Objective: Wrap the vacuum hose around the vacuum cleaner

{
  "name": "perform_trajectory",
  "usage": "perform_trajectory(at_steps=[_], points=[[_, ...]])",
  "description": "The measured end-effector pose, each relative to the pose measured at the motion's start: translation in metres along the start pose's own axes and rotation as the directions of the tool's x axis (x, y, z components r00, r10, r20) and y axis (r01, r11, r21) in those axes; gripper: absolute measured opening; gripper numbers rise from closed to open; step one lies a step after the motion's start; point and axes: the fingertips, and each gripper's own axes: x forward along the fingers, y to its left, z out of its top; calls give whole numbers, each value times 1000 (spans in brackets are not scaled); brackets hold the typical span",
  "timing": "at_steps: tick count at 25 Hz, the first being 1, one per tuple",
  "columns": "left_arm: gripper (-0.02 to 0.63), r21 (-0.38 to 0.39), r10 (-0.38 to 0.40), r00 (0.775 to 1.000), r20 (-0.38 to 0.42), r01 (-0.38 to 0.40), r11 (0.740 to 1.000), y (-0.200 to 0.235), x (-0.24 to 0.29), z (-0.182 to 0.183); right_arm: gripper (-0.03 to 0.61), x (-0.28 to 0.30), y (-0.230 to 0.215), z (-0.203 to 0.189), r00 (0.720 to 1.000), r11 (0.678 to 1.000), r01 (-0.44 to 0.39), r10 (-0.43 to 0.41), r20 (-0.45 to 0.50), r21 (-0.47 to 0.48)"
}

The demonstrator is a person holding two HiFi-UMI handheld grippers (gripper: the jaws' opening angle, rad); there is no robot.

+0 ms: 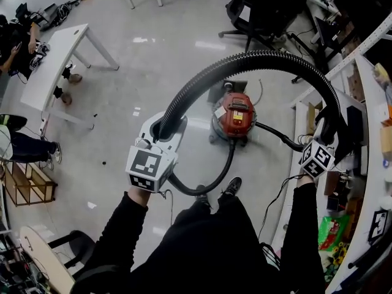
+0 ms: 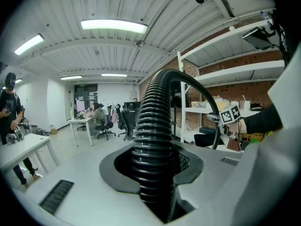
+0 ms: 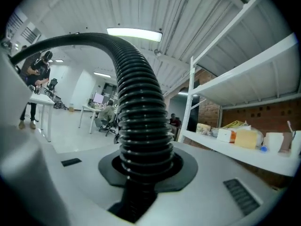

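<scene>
The red vacuum cleaner (image 1: 236, 116) stands on the floor just ahead of my feet. Its black ribbed hose (image 1: 245, 59) rises in a high arch between my two grippers. My left gripper (image 1: 164, 129) is shut on the hose at the arch's left end, and the hose (image 2: 153, 140) fills the gap between its jaws. From there a slack loop (image 1: 205, 188) drops to the floor and runs up to the vacuum. My right gripper (image 1: 326, 138) is shut on the hose at the right end, held up beside the shelving. In the right gripper view the hose (image 3: 141, 140) stands clamped between the jaws.
White shelving (image 1: 367, 97) with boxes runs down the right, close to my right gripper. A white table (image 1: 56, 66) with a person beside it stands at far left. Office chairs (image 1: 251, 11) are at the back. A wooden rack (image 1: 24, 185) sits at lower left.
</scene>
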Motion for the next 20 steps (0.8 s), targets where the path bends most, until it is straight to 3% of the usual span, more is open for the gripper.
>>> perform_trajectory(at_steps=[5,8,13,17,20], points=[[143,0,46,996,-76,-46,999,-9,13,-8,100,46,27,-61,994,990,-75,84,-68,121],[143,29,61,991,-116,-58,998,-18,29,-8,100,77,23,-78,988,988,-90,105,-112,129],[143,96,117,982,-149,-103,990,-20,62,6,98,114,20,-92,957,980,-193,197,-212,40],[143,87,144,978,-152,-132,987,-20,77,15,98,134,-12,-66,967,976,-198,180,-181,-86],[143,91,156,976,-154,-143,986,-31,82,14,98,159,-34,-42,980,977,-180,168,-108,-118]])
